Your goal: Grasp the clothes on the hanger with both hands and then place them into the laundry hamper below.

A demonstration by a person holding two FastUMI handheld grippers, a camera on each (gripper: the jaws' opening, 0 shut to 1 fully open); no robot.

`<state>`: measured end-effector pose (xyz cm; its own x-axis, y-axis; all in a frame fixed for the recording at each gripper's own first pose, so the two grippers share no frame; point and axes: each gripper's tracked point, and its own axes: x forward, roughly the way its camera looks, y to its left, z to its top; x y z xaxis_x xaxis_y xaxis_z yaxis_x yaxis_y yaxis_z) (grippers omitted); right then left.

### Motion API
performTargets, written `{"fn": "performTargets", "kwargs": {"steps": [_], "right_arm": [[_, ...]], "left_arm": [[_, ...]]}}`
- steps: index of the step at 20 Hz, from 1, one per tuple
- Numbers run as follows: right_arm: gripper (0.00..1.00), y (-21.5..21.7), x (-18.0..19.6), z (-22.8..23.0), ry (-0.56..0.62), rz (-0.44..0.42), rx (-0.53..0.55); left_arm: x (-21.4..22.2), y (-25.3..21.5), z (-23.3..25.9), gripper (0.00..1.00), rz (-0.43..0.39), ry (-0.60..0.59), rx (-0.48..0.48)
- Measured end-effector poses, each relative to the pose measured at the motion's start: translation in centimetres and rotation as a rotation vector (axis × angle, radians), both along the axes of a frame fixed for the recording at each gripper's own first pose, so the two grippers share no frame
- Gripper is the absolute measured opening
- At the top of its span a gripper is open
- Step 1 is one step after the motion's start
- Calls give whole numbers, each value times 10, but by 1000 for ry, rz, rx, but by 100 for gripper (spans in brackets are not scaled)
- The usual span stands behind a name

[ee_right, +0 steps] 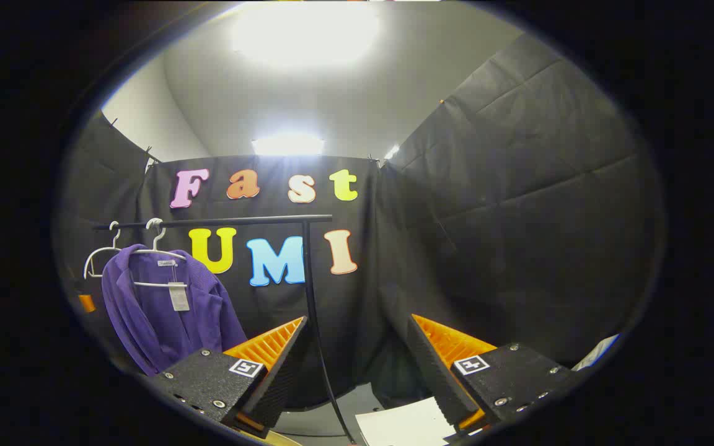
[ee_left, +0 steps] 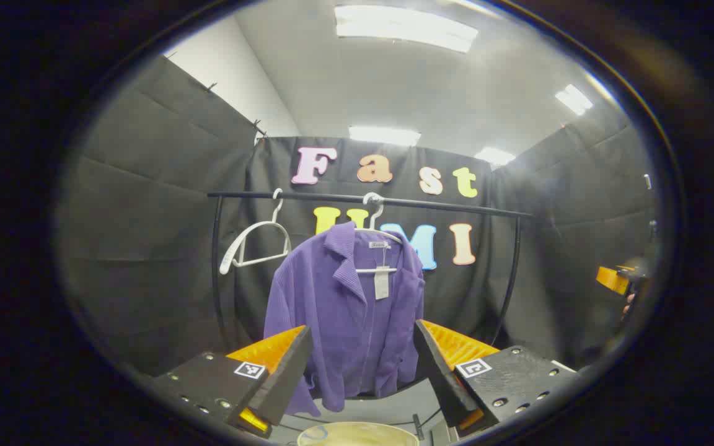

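a purple ribbed jacket [ee_left: 348,310] hangs on a white plastic hanger [ee_left: 377,238] from a black metal rail [ee_left: 369,199]; left tool [ee_left: 363,359] and right tool [ee_right: 357,356] gape wide, empty, well short of it.

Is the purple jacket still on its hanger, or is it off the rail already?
On the hanger. The purple jacket hangs from a white hanger hooked over the black rail, and both grippers are open, apart from it.

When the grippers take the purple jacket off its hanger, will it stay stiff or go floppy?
Probably floppy: the purple jacket hangs in soft folds from its white hanger, and one side droops lower. It looks light. It may snag coming off, since the collar wraps the hanger. Both grippers are open, away from it.
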<state>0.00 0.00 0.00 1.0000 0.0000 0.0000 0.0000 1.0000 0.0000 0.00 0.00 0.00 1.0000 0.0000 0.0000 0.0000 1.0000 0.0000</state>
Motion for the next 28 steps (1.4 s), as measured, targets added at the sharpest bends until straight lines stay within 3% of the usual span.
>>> {"fn": "performTargets", "kwargs": {"steps": [13,17,18,19,20,23,25,26,28], "right_arm": [[95,12,-12,-5,41,38,-7],[94,27,-13,-6,62,79,-28],[94,30,-15,-5,64,96,-35],[95,34,-15,-1,63,115,-42],[96,44,-12,3,58,133,-45],[95,88,5,17,46,211,-33],[95,123,15,29,38,275,-22],[95,141,21,32,45,309,-23],[95,176,34,39,76,367,-30]], "left_arm": [[-9,7,-11,99,20,-8,-38],[-12,8,-17,99,29,8,-58],[-12,11,-18,95,39,14,-60],[-11,15,-19,99,53,24,-60],[-10,18,-23,95,68,46,-60],[-10,24,-14,99,78,51,-62],[-8,28,-8,90,80,42,-68],[-6,31,-5,99,86,42,-65],[-3,37,4,95,107,34,-59]]}}
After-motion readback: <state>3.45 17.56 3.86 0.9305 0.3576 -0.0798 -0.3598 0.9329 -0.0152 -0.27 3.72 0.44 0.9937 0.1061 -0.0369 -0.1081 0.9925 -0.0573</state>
